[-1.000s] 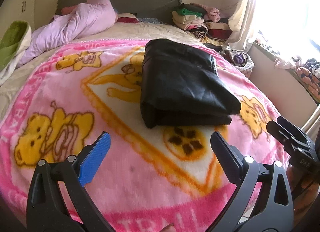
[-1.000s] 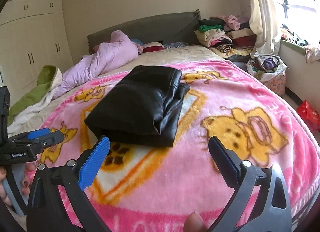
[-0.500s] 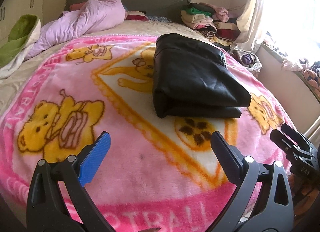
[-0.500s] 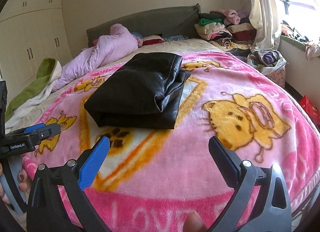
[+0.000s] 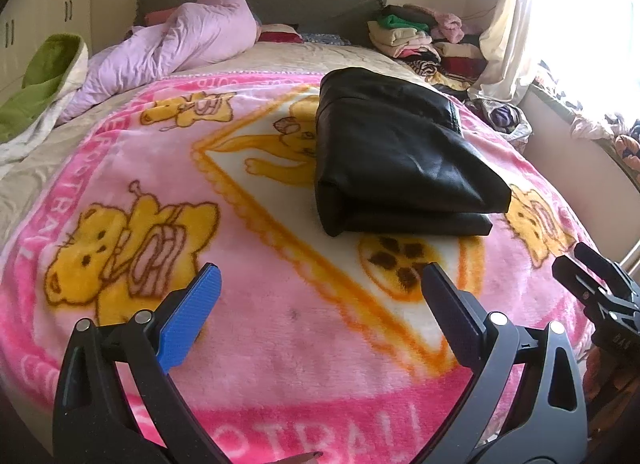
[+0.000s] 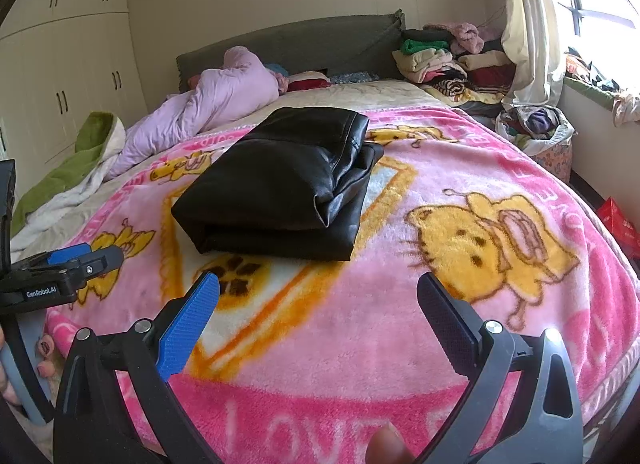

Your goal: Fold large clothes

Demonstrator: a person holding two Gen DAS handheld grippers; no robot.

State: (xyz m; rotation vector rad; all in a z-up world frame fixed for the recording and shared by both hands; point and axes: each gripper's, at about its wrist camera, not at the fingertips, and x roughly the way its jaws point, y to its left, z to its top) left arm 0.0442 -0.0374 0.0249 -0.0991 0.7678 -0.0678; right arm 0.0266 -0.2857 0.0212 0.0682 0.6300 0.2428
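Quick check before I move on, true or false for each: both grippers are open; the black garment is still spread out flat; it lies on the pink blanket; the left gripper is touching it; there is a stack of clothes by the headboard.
1. Both grippers are open. True: the left gripper and right gripper have their jaws wide apart, holding nothing.
2. The black garment is spread out flat. False: it is folded into a compact layered bundle.
3. It lies on the pink blanket. True.
4. The left gripper touches it. False: blanket shows between the fingertips and the garment.
5. A stack of clothes sits by the headboard. True.
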